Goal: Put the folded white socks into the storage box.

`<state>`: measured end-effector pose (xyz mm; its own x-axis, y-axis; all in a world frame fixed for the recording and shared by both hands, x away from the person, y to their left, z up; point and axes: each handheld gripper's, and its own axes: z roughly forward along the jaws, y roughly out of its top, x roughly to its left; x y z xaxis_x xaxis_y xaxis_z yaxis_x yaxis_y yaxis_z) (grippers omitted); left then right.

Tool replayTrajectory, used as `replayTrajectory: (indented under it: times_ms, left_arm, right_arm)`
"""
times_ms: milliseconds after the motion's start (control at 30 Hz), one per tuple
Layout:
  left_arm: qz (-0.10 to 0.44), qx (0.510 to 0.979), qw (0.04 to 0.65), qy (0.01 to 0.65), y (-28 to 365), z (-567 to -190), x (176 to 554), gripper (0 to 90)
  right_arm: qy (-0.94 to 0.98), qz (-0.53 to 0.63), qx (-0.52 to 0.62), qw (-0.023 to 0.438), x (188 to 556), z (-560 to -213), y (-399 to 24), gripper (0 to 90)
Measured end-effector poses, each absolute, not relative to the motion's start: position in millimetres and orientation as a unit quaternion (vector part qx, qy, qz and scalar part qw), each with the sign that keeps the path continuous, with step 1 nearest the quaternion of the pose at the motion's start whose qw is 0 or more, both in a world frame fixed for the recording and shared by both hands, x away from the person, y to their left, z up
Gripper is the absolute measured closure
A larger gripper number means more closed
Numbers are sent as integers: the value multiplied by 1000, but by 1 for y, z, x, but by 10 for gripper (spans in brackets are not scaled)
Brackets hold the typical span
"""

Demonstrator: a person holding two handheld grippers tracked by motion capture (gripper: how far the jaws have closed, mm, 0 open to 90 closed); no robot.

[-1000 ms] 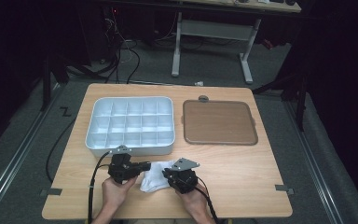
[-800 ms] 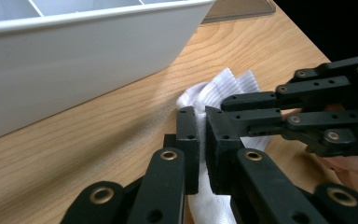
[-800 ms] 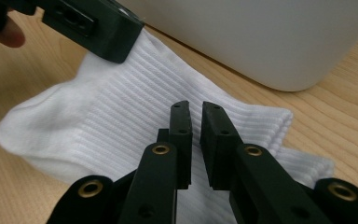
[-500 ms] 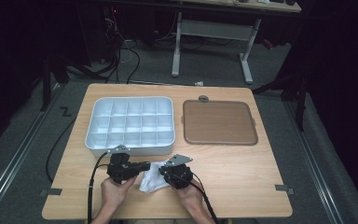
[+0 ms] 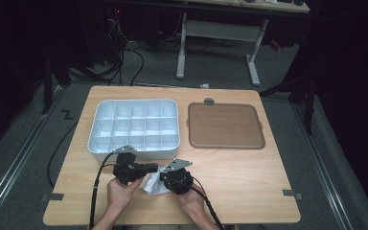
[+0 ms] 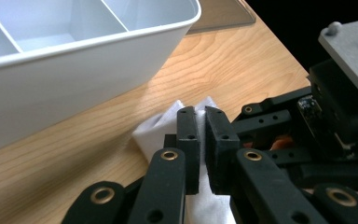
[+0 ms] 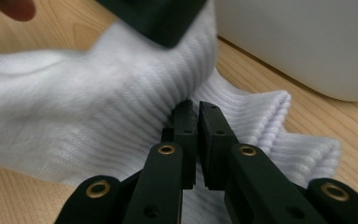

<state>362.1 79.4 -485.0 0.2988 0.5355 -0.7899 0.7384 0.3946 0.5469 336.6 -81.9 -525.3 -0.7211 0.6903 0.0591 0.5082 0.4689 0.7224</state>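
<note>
Lower centre of high view: left tool (image 5: 154, 167) and right tool (image 5: 165, 178) meet over white ribbed sock (image 5: 152, 184) on counter (image 5: 249, 182). Both tools clamped tight on sock fabric, jaws nearly together. Right gripper view: sock bunched, cuff folds at right; dark blurred block across top of frame, probably other tool. Just beyond, white compartment tray (image 5: 133, 125) wall close behind sock, crowding it. Farther right, brown flat tray (image 5: 224, 125). Beyond counter, desk legs and cables on dark floor.
</note>
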Motion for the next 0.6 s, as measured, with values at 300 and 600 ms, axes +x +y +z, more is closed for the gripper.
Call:
replayTrajectory:
  times_ms: [300,600]
  left_arm:
    - [-71,544,598,584,81,-484,362,858]
    - [-65,541,597,588,81,-485,361,858]
  right_arm:
    - [845,379,350,138,331,-512,-90,777]
    - [823,389,376,173,328,-493,-119,745]
